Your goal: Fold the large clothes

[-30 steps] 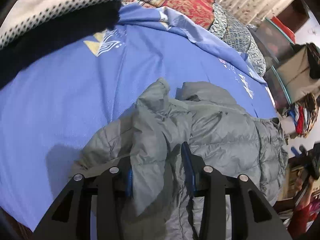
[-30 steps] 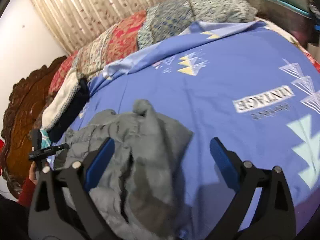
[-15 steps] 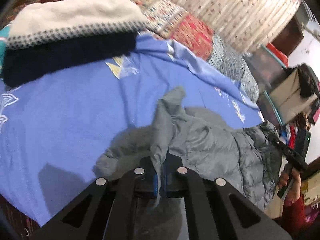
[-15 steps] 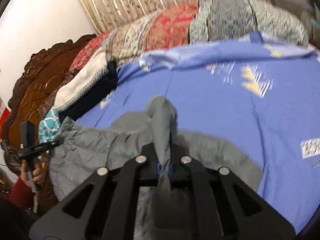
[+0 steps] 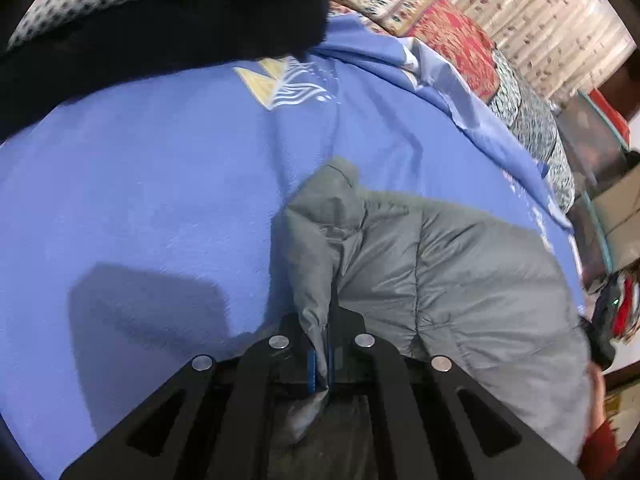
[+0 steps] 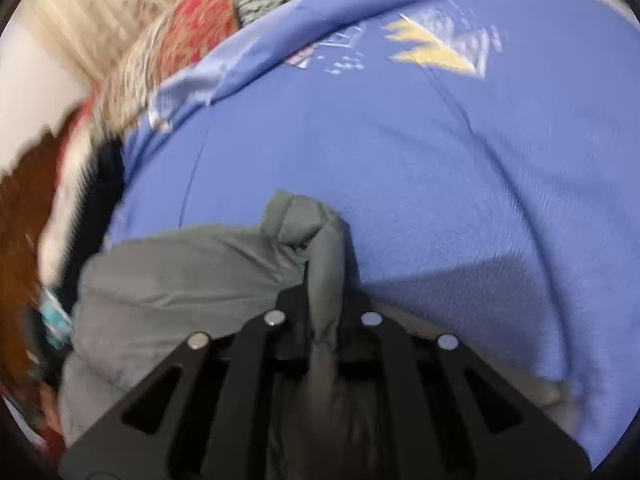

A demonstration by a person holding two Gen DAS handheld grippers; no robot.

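Grey puffer jacket (image 5: 460, 280) on blue bedsheet (image 5: 160, 180), L gripper (image 5: 322, 344) & R gripper (image 6: 325, 312) jaws both clamped on it

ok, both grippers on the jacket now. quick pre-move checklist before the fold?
1. Left gripper shut on jacket fabric: ok, a fold is pinched between the fingers.
2. Right gripper shut on jacket: ok, a grey ridge runs up between the fingers.
3. Which part each one holds (sleeve, hem, collar): cannot tell.
4. Sheet caught in either grip: ok, only grey fabric shows at the fingers.
5. Bed ahead free of other clothes: ok in the middle; a dark garment lies at the far edge.
6. Right view sharp enough to trust: not ok, blurred.
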